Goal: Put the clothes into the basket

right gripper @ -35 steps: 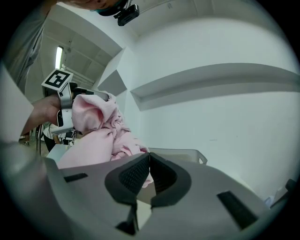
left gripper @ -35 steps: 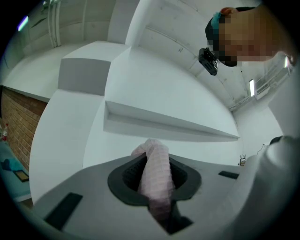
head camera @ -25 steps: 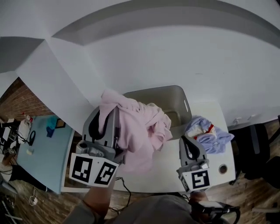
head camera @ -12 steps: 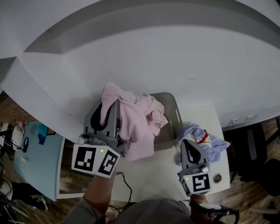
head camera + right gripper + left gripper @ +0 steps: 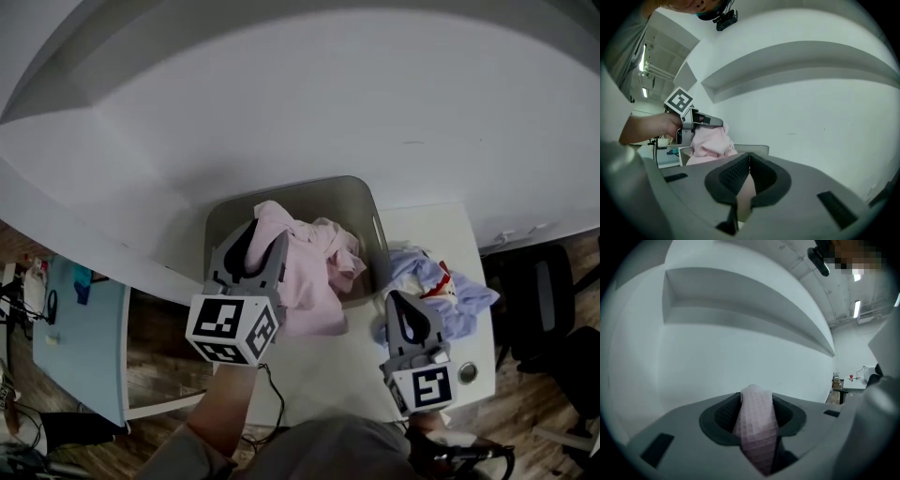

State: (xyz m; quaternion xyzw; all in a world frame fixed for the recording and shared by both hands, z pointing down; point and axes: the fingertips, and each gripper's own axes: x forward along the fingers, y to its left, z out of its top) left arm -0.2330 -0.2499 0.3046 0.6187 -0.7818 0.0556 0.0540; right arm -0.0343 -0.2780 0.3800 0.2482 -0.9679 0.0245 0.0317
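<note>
L hand-held gripper point(image 5: 265, 240) is over the grey basket point(image 5: 281, 185). Its jaws have just been opening and are now apart, w/ the pink garment point(image 5: 314, 281) still between them. Part of it hangs over the near rim onto the bench point(image 5: 347, 366), so it may slide out. R hand-held gripper point(image 5: 405, 305) is closed & empty, by the blue clothes point(image 5: 461, 292).

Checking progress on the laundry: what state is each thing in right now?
left gripper: jaws apart, just been opening, pink garment between them.
right gripper: shut, nothing seen in its grip.
pink garment: bunched, partly in the basket, draped over its near rim.
basket: upright on the table, open-topped.
blue and white clothes: crumpled on the table beside the basket.
</note>
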